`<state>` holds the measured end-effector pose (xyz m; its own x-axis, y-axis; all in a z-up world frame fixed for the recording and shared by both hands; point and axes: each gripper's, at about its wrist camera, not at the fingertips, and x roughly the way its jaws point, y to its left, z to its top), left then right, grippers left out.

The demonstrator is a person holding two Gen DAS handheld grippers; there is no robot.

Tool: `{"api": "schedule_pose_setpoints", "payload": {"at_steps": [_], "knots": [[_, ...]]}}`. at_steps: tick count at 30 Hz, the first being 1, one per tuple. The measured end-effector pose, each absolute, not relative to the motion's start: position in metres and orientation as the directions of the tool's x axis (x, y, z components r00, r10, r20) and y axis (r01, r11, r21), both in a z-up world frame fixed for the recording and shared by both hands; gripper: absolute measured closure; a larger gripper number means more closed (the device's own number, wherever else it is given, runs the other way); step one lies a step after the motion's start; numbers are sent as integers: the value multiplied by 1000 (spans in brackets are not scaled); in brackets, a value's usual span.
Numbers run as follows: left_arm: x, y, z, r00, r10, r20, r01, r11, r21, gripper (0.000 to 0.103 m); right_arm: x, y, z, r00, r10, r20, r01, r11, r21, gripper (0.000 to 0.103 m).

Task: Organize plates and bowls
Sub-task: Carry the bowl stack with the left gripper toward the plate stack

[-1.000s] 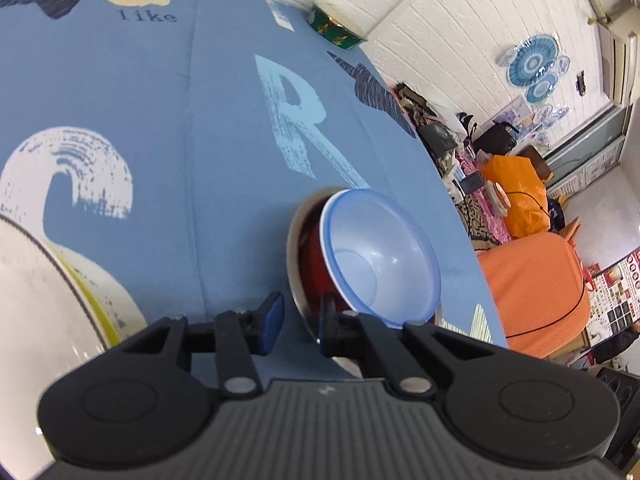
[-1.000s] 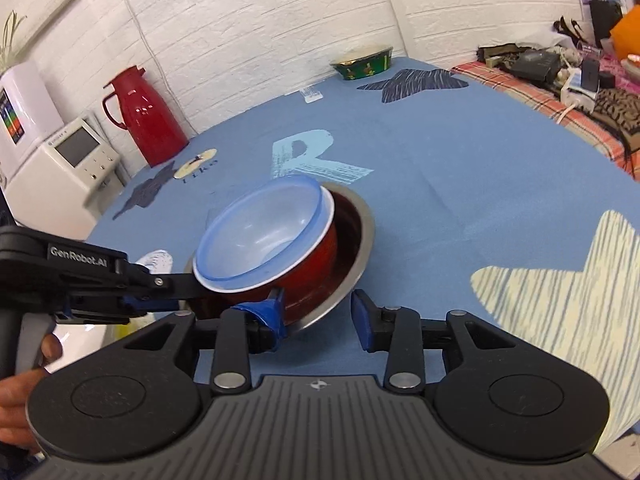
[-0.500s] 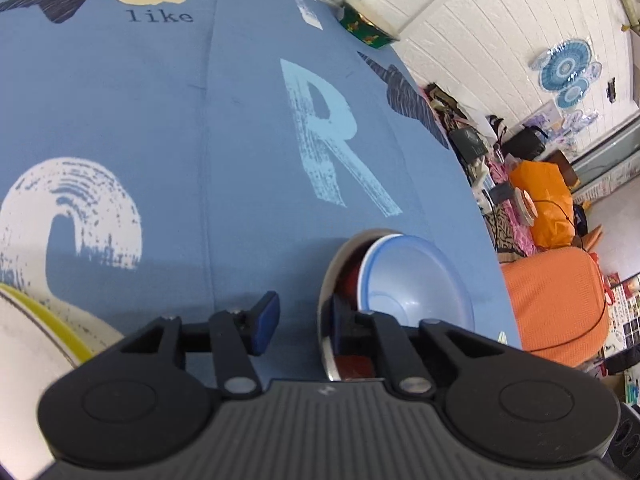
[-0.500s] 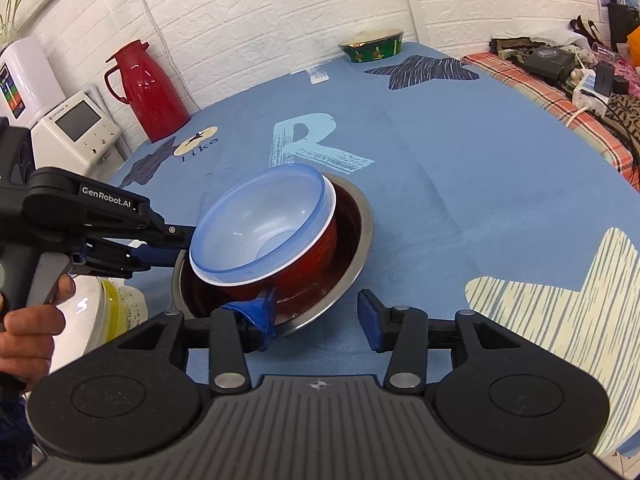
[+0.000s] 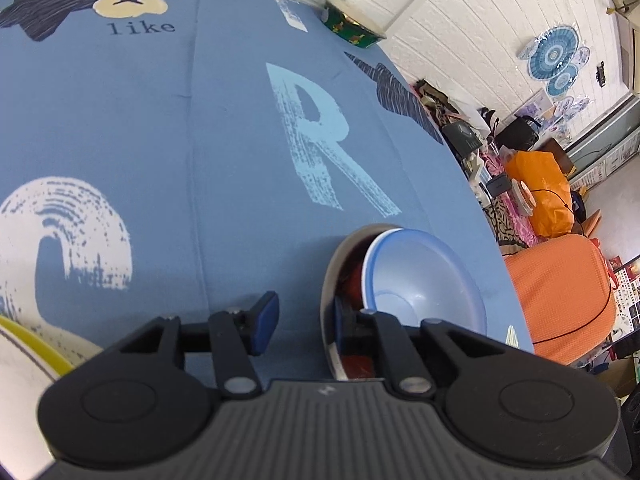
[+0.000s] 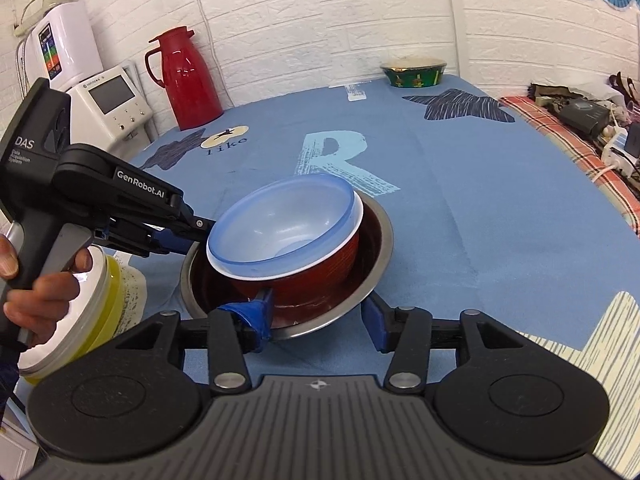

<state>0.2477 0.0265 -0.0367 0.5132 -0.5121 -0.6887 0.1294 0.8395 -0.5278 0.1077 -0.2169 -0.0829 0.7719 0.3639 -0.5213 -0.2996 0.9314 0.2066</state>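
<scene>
A translucent pale blue bowl (image 6: 286,224) sits nested in a glossy red bowl (image 6: 320,276) with a thin white rim, and both lean inside a wide steel bowl (image 6: 376,256) that rests on the blue tablecloth (image 6: 460,208) near the front of the table. The right gripper (image 6: 318,316) stands with its jaws spread apart across the near rim of the steel bowl, one blue pad inside the rim beside the red bowl and the other outside. The left gripper (image 5: 306,318), held in a person's hand (image 6: 38,292), likewise straddles the far-left rim with its jaws parted, one pad inside and one outside. Just beside the steel bowl lies a white plate with a yellow edge (image 6: 80,312). The cloth is printed with a large pale "R" (image 6: 332,156), dark striped stars, a cream circle above the word "like" (image 5: 142,28), and cream striped shapes. At the far edge stand a red thermos jug (image 6: 186,80) and a green patterned bowl (image 6: 414,74), against a white brick wall. A white appliance with a screen (image 6: 114,106) sits to the left. The left gripper's body reads "GenRobot.AI" and "DAS". Blue patterned fans (image 5: 554,56) hang on the wall, above orange cushions and clutter.
</scene>
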Motion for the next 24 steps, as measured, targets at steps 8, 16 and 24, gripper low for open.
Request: {"api": "schedule_pose_setpoints", "payload": {"at_steps": [8,16,24], "knots": [[242,3,-38,479,-528,-702,240,847,-474,103,108,-210,-81,804,344,-485,-310,939,152,68],[263,14,-35,500,-531,-685,147,831,-537,92,123,-233,-87,760,416,-500,-269,901,340,68],[290,12,-38,516,-466,-718,109,868,-485,47,128,-233,-89,742,443,-503,-292,889,353,65]]}}
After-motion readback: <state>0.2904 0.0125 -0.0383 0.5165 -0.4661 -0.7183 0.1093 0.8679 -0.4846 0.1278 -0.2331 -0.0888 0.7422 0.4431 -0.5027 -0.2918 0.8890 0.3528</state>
